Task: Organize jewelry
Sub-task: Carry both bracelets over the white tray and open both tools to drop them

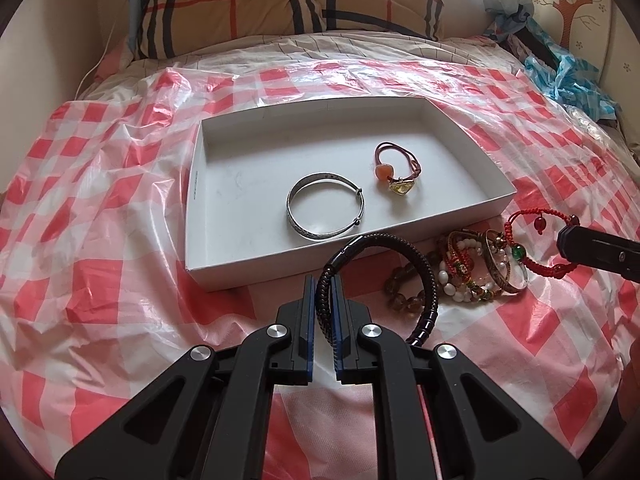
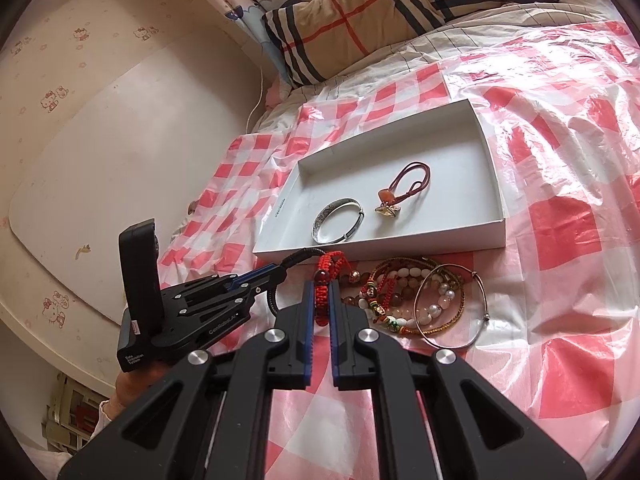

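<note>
At the bottom centre of the left wrist view the left gripper (image 1: 323, 280) has its fingers closed on the black braided bracelet (image 1: 416, 256), whose loop arcs up and to the right, its top just at the near wall of the white box (image 1: 248, 276); at the bottom centre of the right wrist view the right gripper (image 2: 320, 286) is clamped on the red woven bracelet (image 2: 322, 292), with a dark red bead at its top. Just right of both, in the lower middle, the pile of beaded bracelets and bangles (image 2: 416, 300) lies on the red-checked plastic sheet (image 1: 100, 240) over the bed; beyond it, mid-frame, the box holds a silver bangle (image 1: 326, 210) and, apart to its right, a cord bracelet with an orange bead (image 1: 398, 170); plaid pillows (image 1: 232, 4) fill the upper frame.
</note>
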Motion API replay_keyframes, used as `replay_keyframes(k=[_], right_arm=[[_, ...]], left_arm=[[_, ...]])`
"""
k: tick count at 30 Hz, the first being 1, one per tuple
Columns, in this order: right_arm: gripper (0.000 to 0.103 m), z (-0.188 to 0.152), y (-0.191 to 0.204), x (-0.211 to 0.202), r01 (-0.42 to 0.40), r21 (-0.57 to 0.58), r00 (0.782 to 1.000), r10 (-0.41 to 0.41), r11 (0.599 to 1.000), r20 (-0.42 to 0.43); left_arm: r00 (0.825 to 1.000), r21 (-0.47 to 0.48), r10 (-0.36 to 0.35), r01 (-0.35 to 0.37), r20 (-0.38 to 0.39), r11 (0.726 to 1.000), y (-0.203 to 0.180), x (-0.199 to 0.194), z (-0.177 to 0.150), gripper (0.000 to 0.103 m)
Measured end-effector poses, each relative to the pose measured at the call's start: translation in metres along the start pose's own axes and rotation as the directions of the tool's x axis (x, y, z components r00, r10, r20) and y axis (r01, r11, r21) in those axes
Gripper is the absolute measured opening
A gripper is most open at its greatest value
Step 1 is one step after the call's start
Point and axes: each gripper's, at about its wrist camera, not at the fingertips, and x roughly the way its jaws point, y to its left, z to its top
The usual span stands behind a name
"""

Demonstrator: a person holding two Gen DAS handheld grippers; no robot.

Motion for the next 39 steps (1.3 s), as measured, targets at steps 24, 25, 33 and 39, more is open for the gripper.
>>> replay_keyframes(k=[24, 25, 33, 39], right_arm=[[0.007, 0.008, 0.011, -0.014, -0.041, -0.047, 0.996, 0.044, 0.998, 0.079], [0.007, 0.009, 0.011, -0.014, -0.042, -0.048, 0.996, 0.046, 0.998, 0.082], [0.007, 0.016, 0.012, -0.016, -0.054, -0.065, 0.992, 0.061, 0.996, 0.114], [0.007, 0.025, 0.011, -0.015, -0.052, -0.065, 0.988, 0.061, 0.997, 0.141]], left_arm=[[0.987, -0.056, -0.055, 0.064, 0.152, 0.996, 0.008, -0.030, 0.010, 0.007], [0.986, -0.062, -0.058, 0.068, 0.157, 0.996, 0.009, -0.031, 0.010, 0.007], [0.980, -0.090, -0.067, 0.085, 0.187, 0.992, 0.013, -0.034, 0.013, 0.007], [0.977, -0.129, -0.072, 0.100, 0.203, 0.987, 0.018, -0.033, 0.020, 0.007]])
